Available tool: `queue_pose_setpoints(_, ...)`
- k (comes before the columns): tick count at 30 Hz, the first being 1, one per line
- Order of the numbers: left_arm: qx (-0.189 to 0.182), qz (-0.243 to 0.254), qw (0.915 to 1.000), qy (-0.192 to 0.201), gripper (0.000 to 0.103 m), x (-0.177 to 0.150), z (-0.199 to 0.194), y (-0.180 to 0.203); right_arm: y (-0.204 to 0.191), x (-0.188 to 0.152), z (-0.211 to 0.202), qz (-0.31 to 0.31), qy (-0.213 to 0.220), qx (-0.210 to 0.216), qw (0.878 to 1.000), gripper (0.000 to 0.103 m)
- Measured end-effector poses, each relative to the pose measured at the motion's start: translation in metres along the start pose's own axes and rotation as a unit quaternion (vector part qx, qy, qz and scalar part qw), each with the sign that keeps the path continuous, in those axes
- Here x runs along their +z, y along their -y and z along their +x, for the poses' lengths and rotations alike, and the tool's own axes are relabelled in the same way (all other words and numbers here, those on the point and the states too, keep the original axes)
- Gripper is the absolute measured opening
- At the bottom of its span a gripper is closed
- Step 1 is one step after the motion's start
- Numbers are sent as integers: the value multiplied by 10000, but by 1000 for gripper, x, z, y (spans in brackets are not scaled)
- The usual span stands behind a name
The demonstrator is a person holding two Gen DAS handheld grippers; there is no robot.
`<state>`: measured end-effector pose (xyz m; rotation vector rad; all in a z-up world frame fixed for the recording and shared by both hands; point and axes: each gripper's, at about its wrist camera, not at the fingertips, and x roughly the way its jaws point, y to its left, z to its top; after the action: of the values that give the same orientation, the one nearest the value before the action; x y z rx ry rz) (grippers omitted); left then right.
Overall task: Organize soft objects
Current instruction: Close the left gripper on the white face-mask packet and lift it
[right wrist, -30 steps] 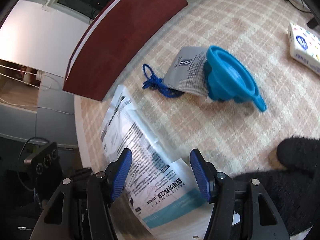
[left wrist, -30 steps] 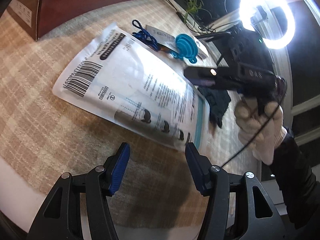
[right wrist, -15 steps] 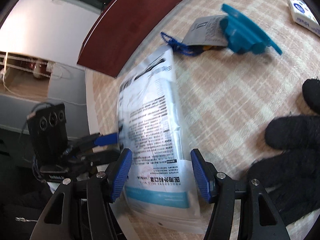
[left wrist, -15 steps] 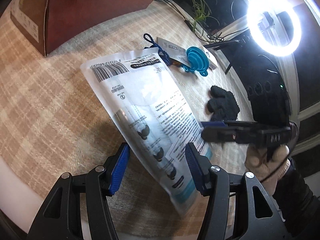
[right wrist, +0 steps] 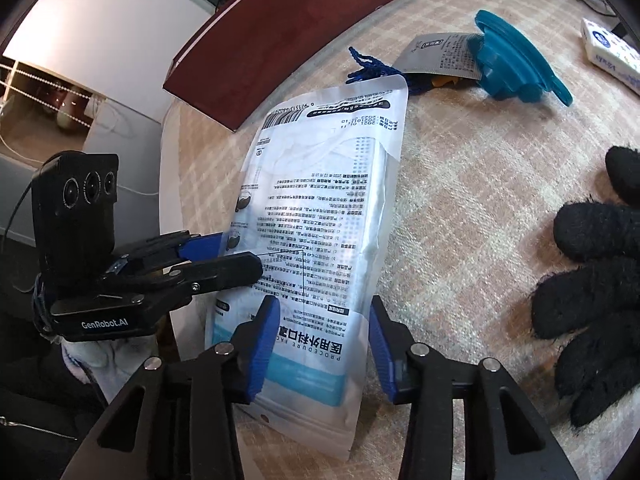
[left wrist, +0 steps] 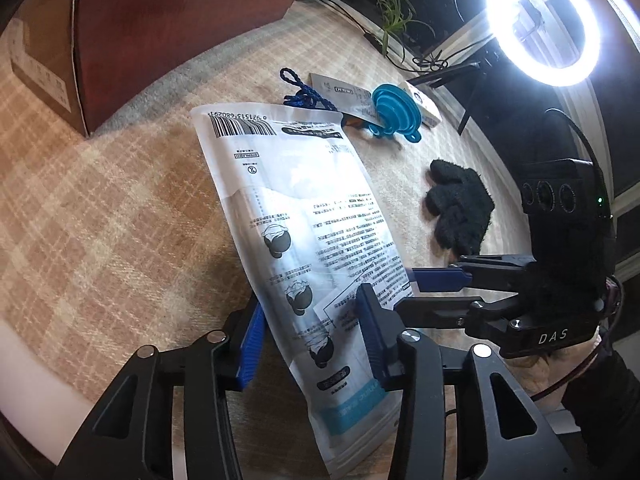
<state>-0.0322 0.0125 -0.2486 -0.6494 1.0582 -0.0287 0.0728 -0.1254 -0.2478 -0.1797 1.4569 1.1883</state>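
Observation:
A white face-mask packet (left wrist: pixel 304 200) is tilted up off the plaid tablecloth, with its near end raised. In the left wrist view it runs slantwise between the closing jaws of my left gripper (left wrist: pixel 312 336), one pad under its left edge and one over its face. My right gripper (left wrist: pixel 412 292) reaches in from the right, a finger on each side of the packet's edge. In the right wrist view the packet (right wrist: pixel 320 200) passes between the closing jaws of my right gripper (right wrist: pixel 324 344), while the left gripper (right wrist: pixel 240 254) straddles its left edge. Neither pair of pads visibly clamps it.
A black knit glove (left wrist: pixel 460 208) (right wrist: pixel 592 280) lies to the right. Further back are a blue funnel (left wrist: pixel 396 114), a blue cord (left wrist: pixel 304 96), a grey sachet (left wrist: pixel 344 94) and a tissue pack (right wrist: pixel 612 52). A red-brown box (left wrist: pixel 160 20) stands at the back left. A ring light (left wrist: pixel 544 28) glares.
The packet lay flat a second ago. Its near end has come up and it has swung lengthwise between both grippers. The right gripper moved in beside the left, and both pairs of jaws have narrowed.

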Motion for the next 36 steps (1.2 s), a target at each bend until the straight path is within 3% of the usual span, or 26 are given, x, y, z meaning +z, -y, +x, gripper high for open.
queue_pose_setpoints(5,175,278,9995,-6,42,-2,-1,4,3,-2,0,110,85,44,9999,38)
queue_pose_setpoints(16,141,460,9988,-81,42,-3,-2,4,4,-3,1,332,222,189,9990,40)
queue_pose_setpoints(25,149,558,9983,-69,41,-3,-9,9,-2,-6,-3,391,308,75,9987,33)
queue_pose_setpoints(36,-36,847,9962,206,42,18,-40,31,-25,3,-50,506,808,-106,9954,32)
